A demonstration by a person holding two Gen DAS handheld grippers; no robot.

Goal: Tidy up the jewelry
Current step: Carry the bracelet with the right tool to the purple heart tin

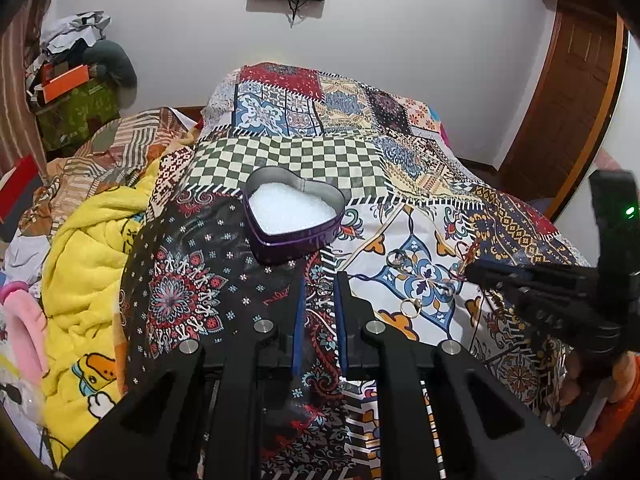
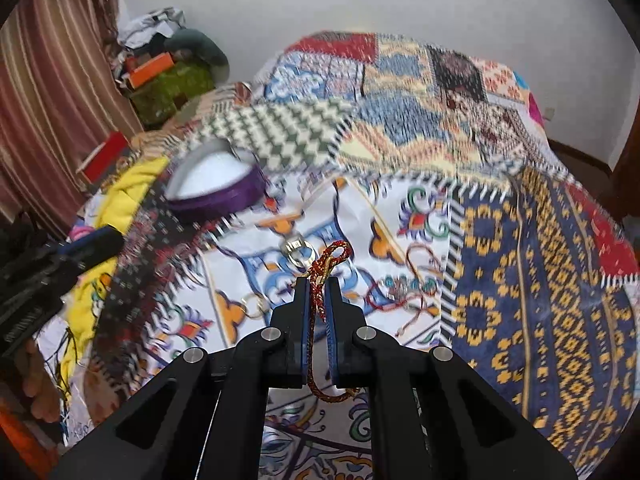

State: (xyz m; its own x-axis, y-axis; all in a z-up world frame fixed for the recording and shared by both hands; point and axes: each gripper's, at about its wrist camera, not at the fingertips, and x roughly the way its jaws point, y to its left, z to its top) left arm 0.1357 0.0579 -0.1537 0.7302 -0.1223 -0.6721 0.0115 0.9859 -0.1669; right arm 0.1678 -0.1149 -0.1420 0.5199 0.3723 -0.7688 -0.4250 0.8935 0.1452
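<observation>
- Right tongs (image 2: 318, 284) were closed on a red-and-gold cord (image 2: 320, 300); its looped end stuck out past the tips, and the rest hung in a curve below the pads.
- Left tongs (image 1: 319, 280) were parted by a narrow gap and held nothing; a small silver piece (image 1: 324, 286) lay on the quilt (image 1: 288, 156) just at the tips.
- A heart tin (image 1: 294, 216) sat open on the bed, purple-walled with white filling, beyond the left tongs and apart from them.
- A silver ring (image 2: 298, 250) lay on the white-and-blue patch, just ahead of the cord loop.
- A gold ring (image 2: 254, 304) lay left of the right tongs, near them.
- A thin red bracelet (image 2: 404, 288) with teal beads lay to their right; blurred.
- A yellow blanket (image 1: 92, 264) was bunched at the bed's left side.
</observation>
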